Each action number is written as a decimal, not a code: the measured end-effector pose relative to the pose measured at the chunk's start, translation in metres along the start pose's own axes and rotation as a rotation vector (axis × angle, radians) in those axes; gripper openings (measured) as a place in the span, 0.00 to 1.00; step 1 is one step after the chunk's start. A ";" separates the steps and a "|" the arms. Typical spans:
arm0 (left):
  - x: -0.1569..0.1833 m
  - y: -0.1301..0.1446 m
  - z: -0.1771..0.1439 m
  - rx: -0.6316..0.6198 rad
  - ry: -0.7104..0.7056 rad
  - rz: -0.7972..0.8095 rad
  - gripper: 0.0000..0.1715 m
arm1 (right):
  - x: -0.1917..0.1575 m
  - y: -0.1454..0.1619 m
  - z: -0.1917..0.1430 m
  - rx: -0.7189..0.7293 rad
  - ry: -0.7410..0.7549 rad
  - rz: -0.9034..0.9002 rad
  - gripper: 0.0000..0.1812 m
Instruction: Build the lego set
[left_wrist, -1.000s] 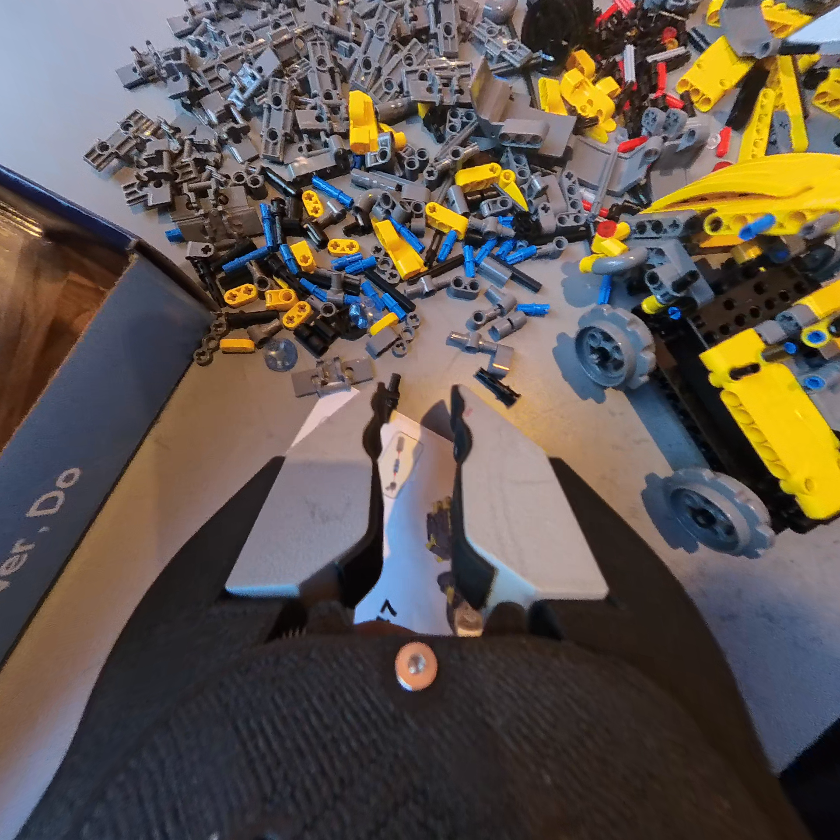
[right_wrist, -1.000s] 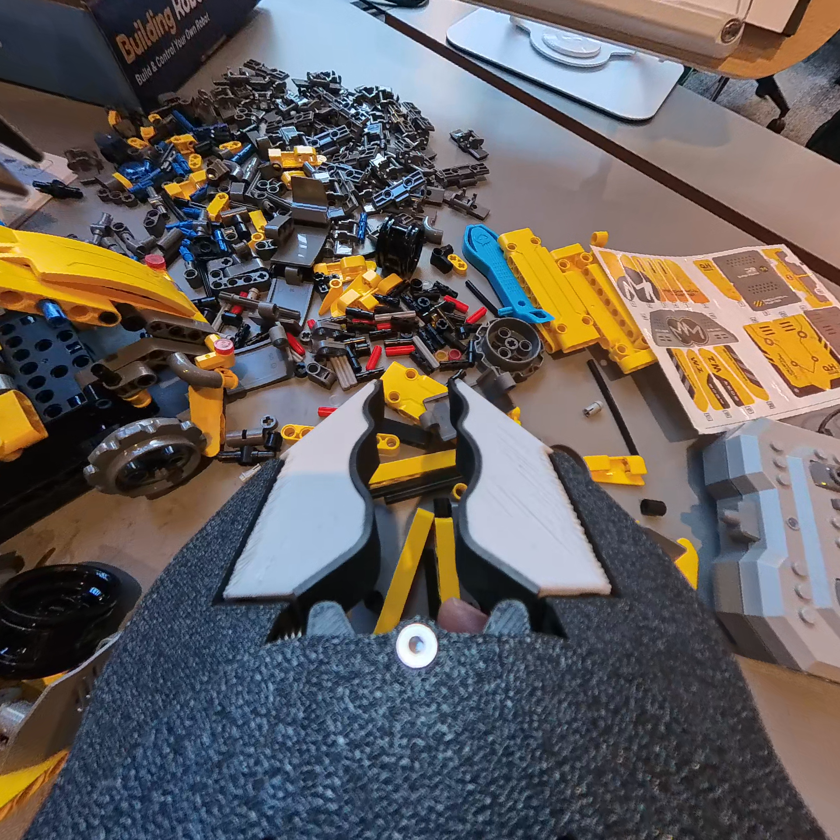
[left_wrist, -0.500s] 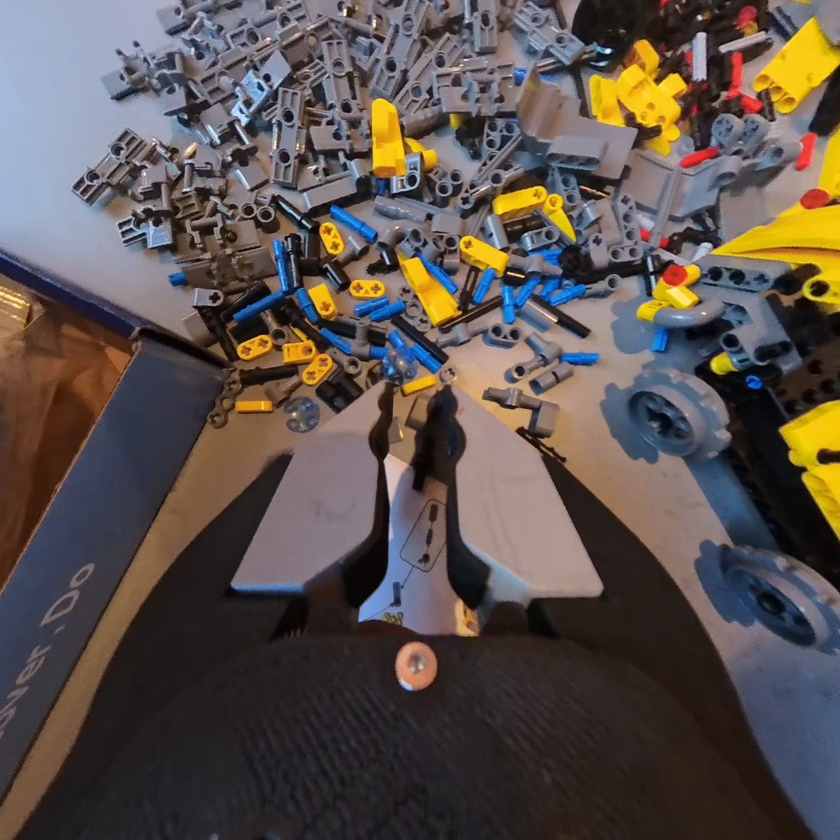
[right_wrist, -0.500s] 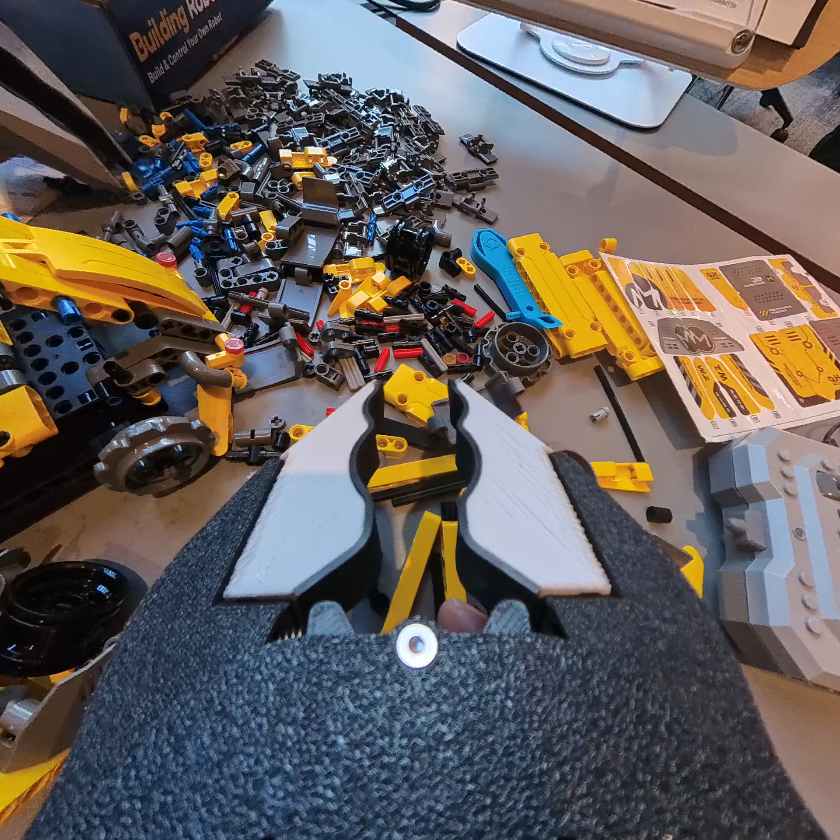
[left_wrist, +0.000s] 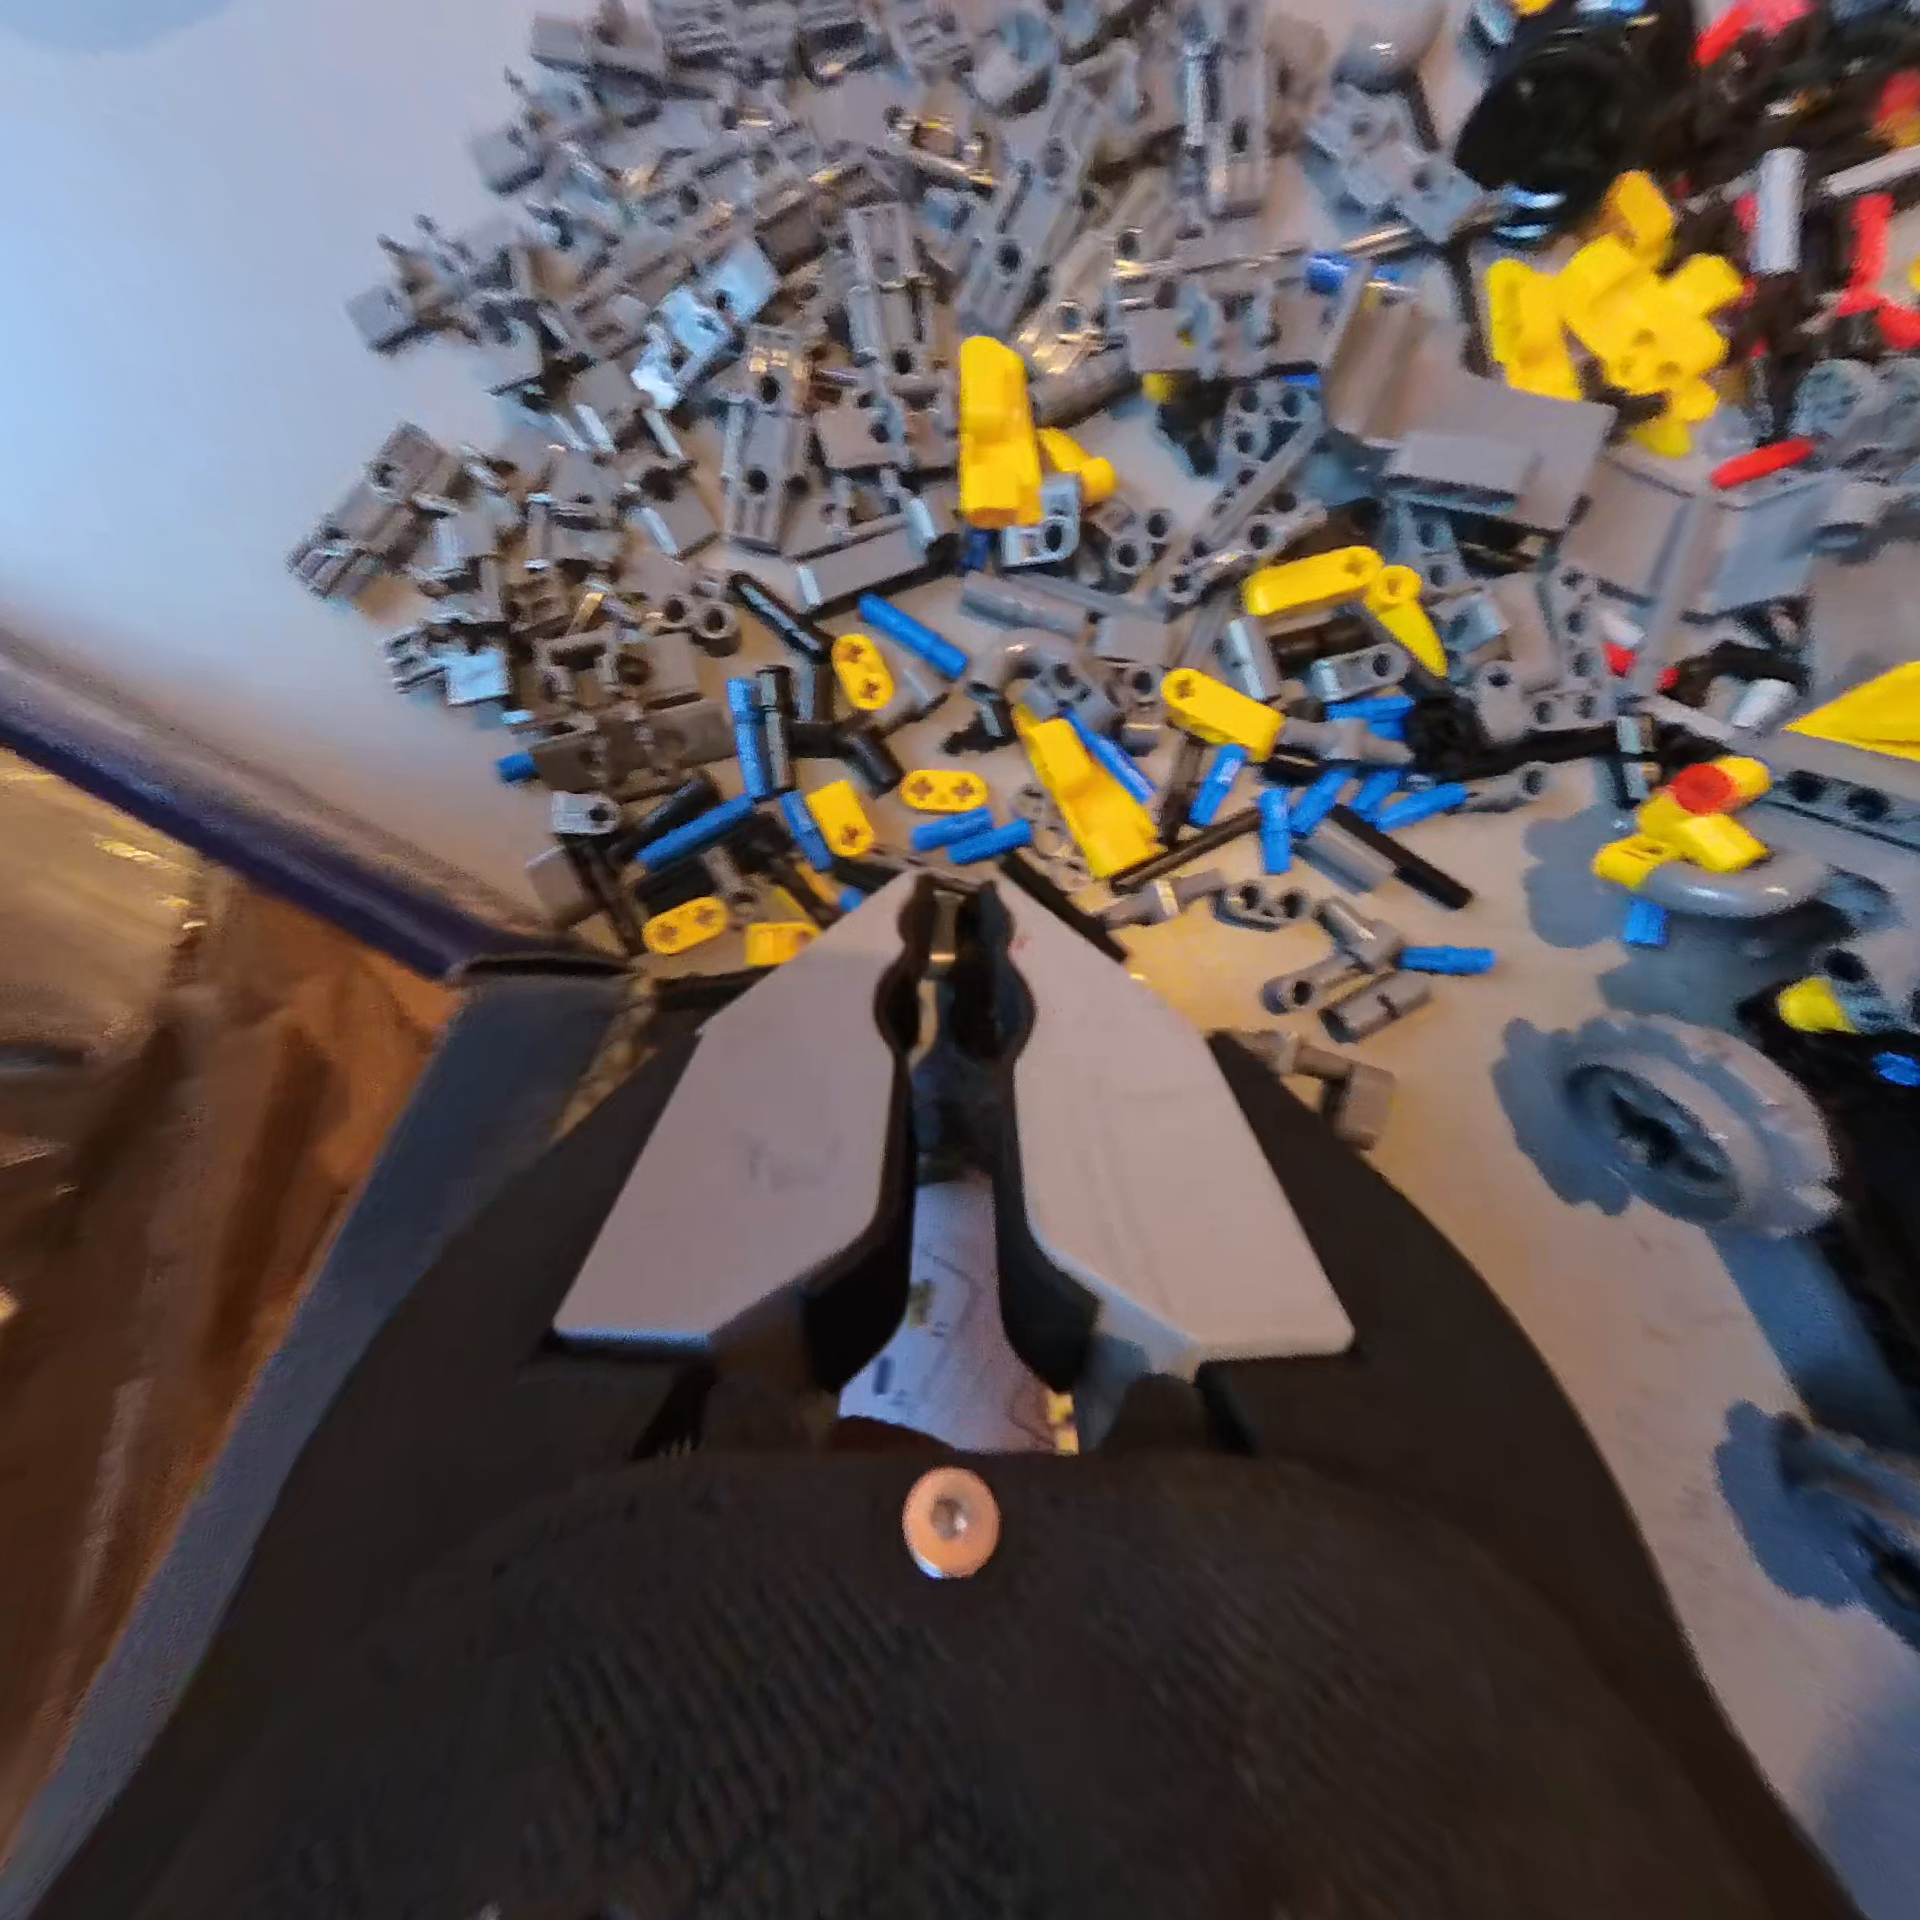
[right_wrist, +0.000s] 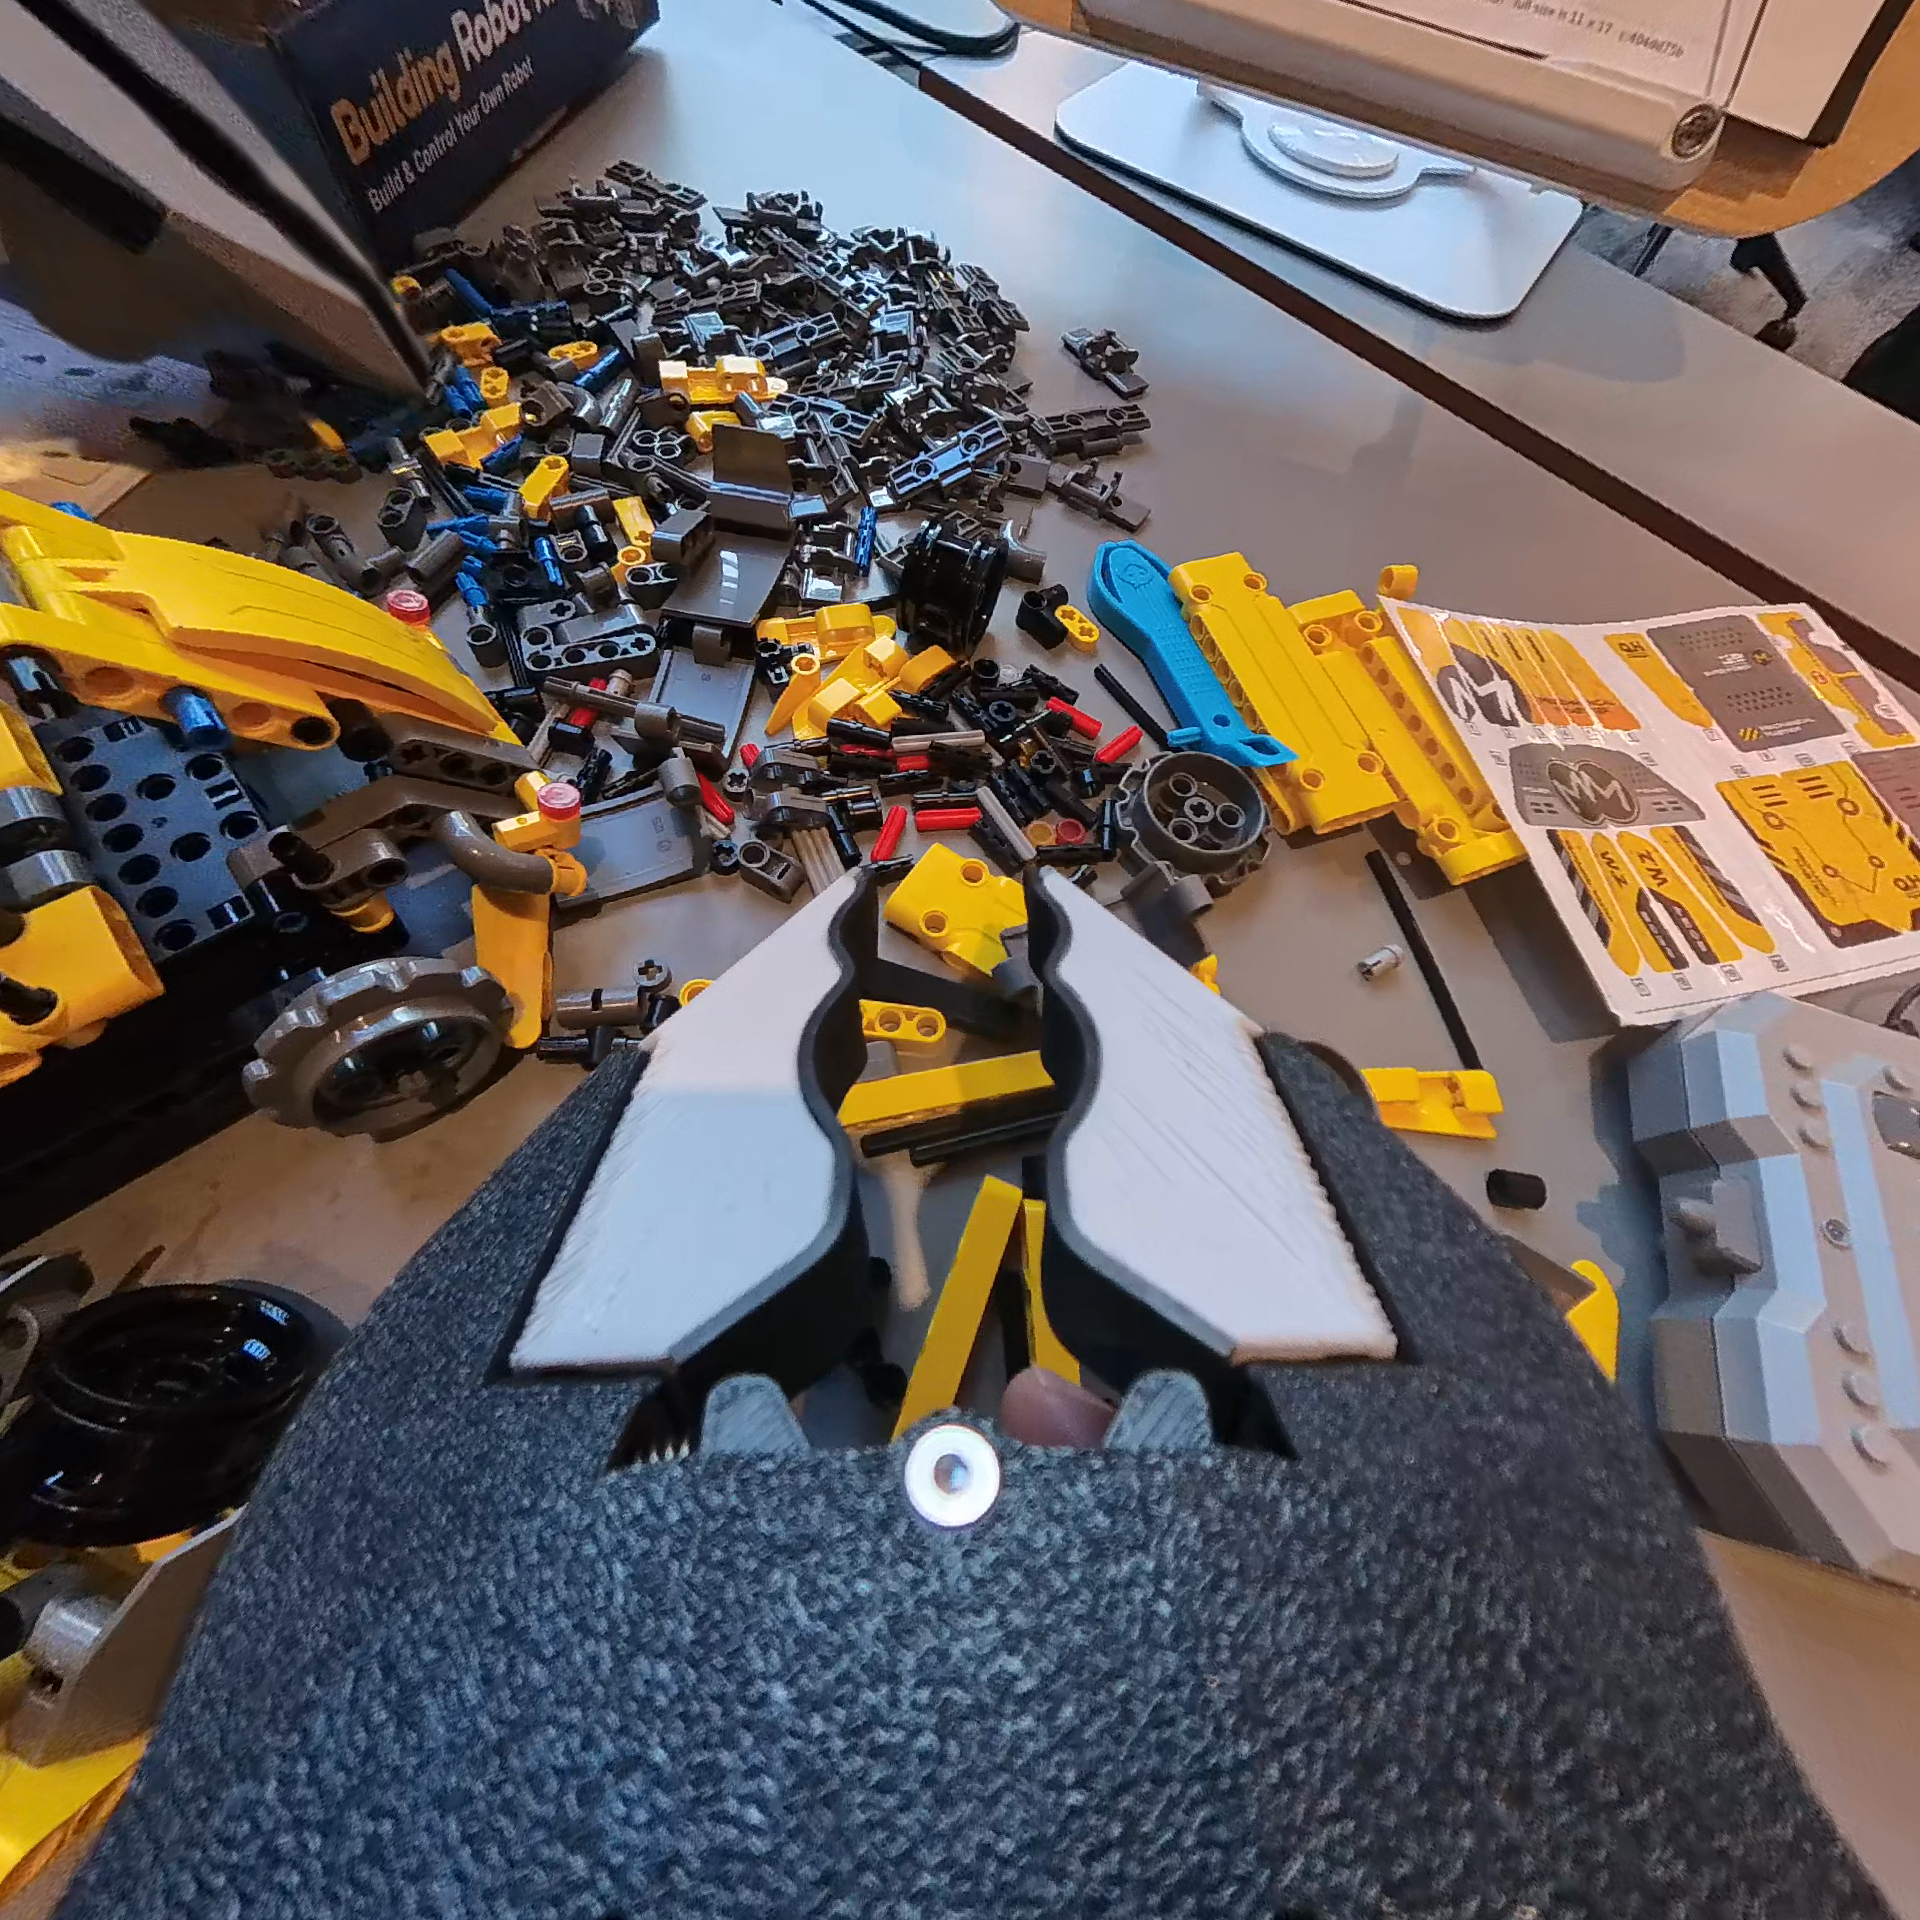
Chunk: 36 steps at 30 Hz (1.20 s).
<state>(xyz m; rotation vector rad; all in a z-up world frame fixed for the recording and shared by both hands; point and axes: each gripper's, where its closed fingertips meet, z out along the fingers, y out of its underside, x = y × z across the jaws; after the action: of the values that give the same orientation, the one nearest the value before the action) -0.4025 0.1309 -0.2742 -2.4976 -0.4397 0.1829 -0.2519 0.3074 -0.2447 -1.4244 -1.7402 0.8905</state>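
My left gripper (left_wrist: 951, 906) hovers low at the near edge of a heap of grey, blue and yellow building parts (left_wrist: 935, 416). Its jaws are almost together, with a small black pin (left_wrist: 964, 1023) pinched between them; the view is blurred. A printed paper sheet (left_wrist: 951, 1340) lies under it. My right gripper (right_wrist: 943, 883) is open and empty, just above a yellow angled piece (right_wrist: 951, 914) and yellow beams (right_wrist: 940, 1091). The left gripper also shows in the right wrist view (right_wrist: 260, 239) at the top left.
A dark blue cardboard box (left_wrist: 260, 852) stands left. A half-built yellow and black vehicle (right_wrist: 208, 644) with grey toothed wheels (left_wrist: 1662, 1132) sits between the grippers. A sticker sheet (right_wrist: 1662, 779), blue tool (right_wrist: 1174, 655), grey hub block (right_wrist: 1766, 1247), black tyres (right_wrist: 156, 1392) and monitor stand (right_wrist: 1320, 177) lie around. The tips of one gripper are about 25 cm away from the tips of the other.
My left gripper has moved forward over the paper to the heap's edge, and its jaws have closed on the black pin. The right gripper has hardly moved and stays open.
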 end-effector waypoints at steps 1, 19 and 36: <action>0.009 0.002 0.000 -0.006 0.036 0.001 0.02 | 0.000 0.000 0.000 0.002 0.001 0.002 0.15; 0.033 0.006 -0.054 0.158 0.088 -0.131 0.11 | 0.058 0.037 -0.015 -0.144 0.165 0.151 0.04; 0.042 -0.003 -0.053 0.189 0.070 -0.139 0.15 | 0.138 0.070 -0.076 -0.128 0.407 0.295 0.07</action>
<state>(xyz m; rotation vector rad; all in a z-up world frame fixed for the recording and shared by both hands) -0.3517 0.1205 -0.2306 -2.2724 -0.5390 0.0776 -0.1717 0.4603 -0.2515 -1.8336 -1.3231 0.5866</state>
